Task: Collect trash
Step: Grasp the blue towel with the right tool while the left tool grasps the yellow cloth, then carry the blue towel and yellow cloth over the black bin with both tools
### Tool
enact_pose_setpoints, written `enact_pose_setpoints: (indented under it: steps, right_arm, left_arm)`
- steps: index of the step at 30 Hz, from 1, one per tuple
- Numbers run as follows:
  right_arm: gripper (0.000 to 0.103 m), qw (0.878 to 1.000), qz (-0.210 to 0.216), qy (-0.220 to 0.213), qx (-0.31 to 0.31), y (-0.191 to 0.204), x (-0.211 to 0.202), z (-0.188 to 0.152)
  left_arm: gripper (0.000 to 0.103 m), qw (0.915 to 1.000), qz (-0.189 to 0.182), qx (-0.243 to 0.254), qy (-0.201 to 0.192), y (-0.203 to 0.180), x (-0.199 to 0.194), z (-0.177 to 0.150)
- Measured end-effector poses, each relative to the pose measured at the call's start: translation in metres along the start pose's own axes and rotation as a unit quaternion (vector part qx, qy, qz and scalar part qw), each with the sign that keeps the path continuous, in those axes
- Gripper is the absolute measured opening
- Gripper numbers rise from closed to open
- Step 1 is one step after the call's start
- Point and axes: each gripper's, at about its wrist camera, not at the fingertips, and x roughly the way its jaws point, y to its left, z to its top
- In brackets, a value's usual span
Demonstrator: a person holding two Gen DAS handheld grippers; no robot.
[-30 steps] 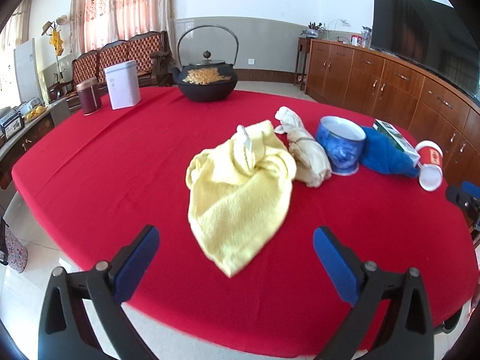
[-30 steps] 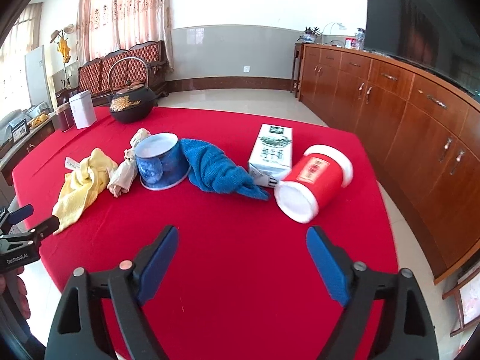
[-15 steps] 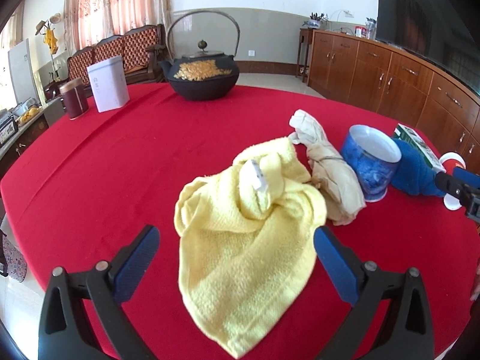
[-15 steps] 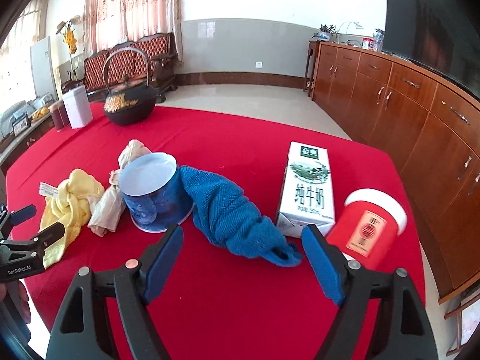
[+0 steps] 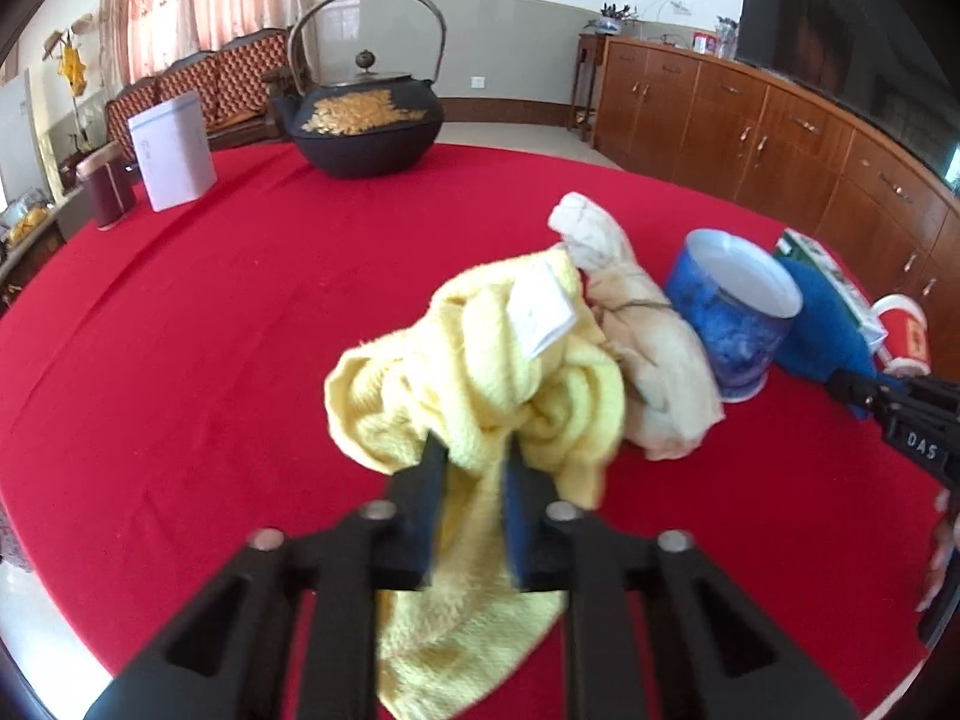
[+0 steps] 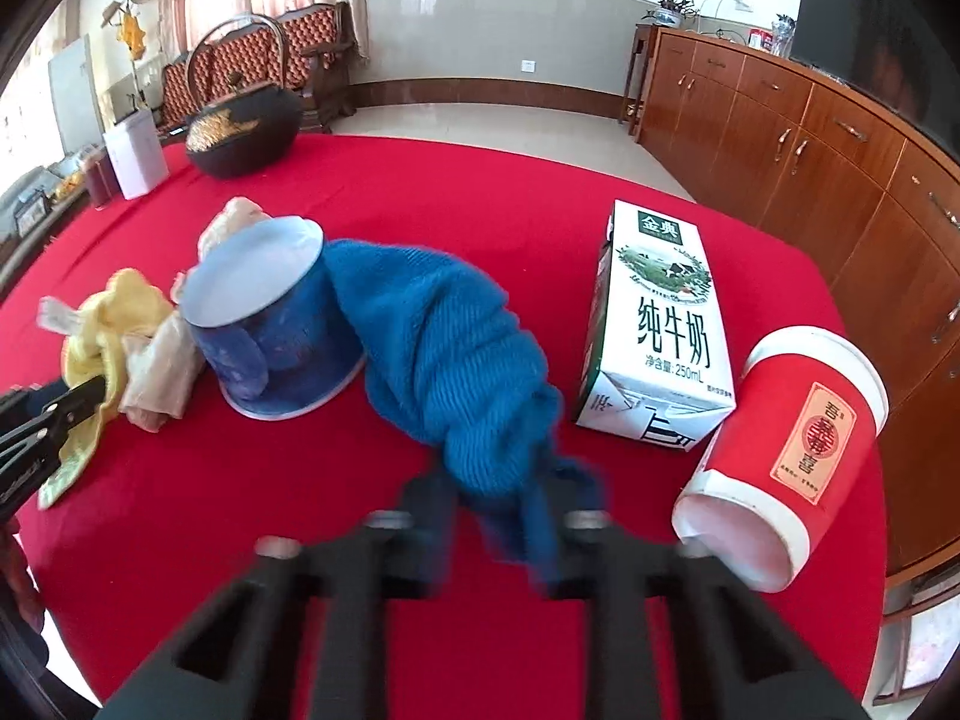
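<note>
**Both tools pinch cloths on a red bench**

The left tool (image 5: pixel 474 480) has its jaws pressed together on the near fold of a yellow cloth (image 5: pixel 480 378). The cloth bunches up beyond the jaws and hangs below them, at 6 o'clock on the red bench (image 5: pixel 210 330). A white tag (image 5: pixel 540 312) sits on top of the cloth.

Touching the yellow cloth at its 3 o'clock lies a beige cloth (image 5: pixel 636 330), knotted in the middle. Just beside that stands a blue cup (image 5: pixel 729 315), upside down on its rim.

The right tool (image 6: pixel 498 510) is blurred, with its jaws closed on the near end of a blue cloth (image 6: pixel 444 354). The blue cloth leans against the blue cup at its 9 o'clock. At its 3 o'clock a milk carton (image 6: pixel 657 324) lies flat, near but apart. A red cup (image 6: pixel 786 450) lies on its side at 4 o'clock, touching the carton's near corner, its open mouth facing the camera.

At 11 o'clock, well apart from the rest, stand a black teapot (image 5: pixel 366 120), a white box (image 5: pixel 174 159) and a dark red jar (image 5: pixel 111 192).
</note>
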Motion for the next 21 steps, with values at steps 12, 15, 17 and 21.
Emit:
enact_pose_setpoints:
  steps: [12,15,17,21]
  right_arm:
    - [0.011,0.998,0.022,-0.062,0.021,-0.008,-0.061,-0.020]
    - [0.011,0.997,0.023,-0.074,0.032,-0.011,-0.077,-0.026]
    - [0.011,0.996,0.021,-0.081,0.037,-0.013,-0.089,-0.030]
    - [0.011,0.994,0.017,-0.093,0.050,-0.020,-0.114,-0.040]
  left_arm:
    - [0.013,0.9975,-0.006,-0.016,-0.068,0.006,-0.058,-0.006]
    - [0.013,0.9973,-0.011,-0.018,-0.071,0.007,-0.067,-0.005]
    - [0.013,0.9971,-0.013,-0.014,-0.074,0.004,-0.073,-0.006]
    - [0.013,0.9965,-0.022,-0.010,-0.080,-0.006,-0.087,-0.010]
